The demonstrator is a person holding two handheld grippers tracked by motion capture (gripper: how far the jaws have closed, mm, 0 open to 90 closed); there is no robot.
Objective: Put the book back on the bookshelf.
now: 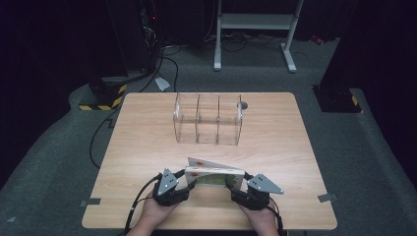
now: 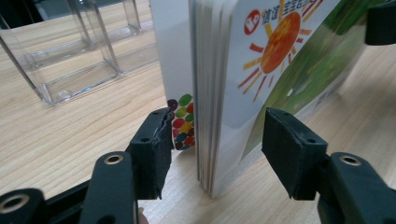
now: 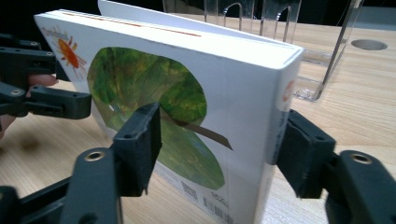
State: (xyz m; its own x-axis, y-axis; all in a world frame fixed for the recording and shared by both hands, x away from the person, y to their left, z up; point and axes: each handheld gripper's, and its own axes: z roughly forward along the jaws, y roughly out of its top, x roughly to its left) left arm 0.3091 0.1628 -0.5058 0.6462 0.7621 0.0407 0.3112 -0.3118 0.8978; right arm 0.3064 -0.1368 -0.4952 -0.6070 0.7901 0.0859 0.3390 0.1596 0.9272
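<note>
Clear rack beyond bare tabletop

book: 1 | clear divided organizer: 1, three compartments | grippers: 2 | table: 1

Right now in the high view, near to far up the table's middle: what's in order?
Person's hands at the near edge → left claw and right claw either side of the board book → bare wooden table → clear three-bay acrylic organizer → round grommet hole near the far edge.
</note>
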